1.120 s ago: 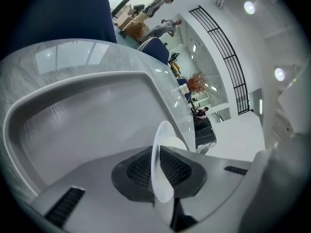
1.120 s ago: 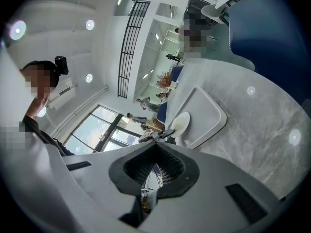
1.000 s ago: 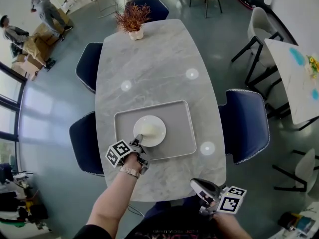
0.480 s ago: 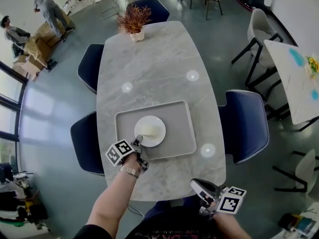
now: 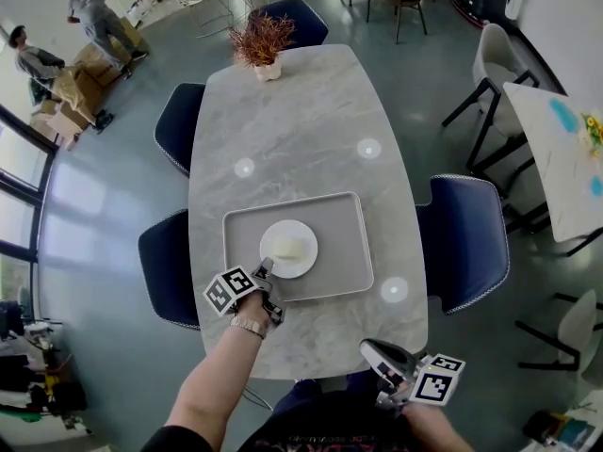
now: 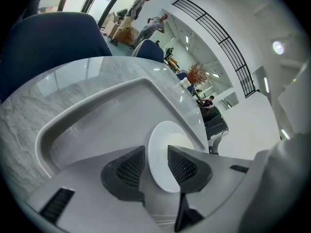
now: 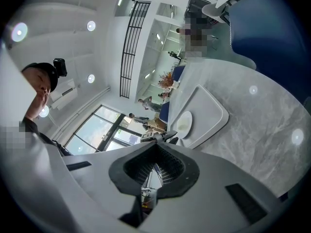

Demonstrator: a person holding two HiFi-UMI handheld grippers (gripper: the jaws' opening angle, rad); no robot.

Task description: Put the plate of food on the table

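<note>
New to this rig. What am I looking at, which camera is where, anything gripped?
No robot: a person holds a two-jaw tool in each hand. One picture is from a head camera looking down; the others ride on the tools, looking along their jaws. The table carries a tray with a plate of pale food, and a plant at the far end. The left tool has just been opening its jaws; the plate's rim sits between them, ungripped. The right tool is shut, empty.

Glossy plate (image 5: 304,237), polished marble-look table (image 5: 301,111)
</note>
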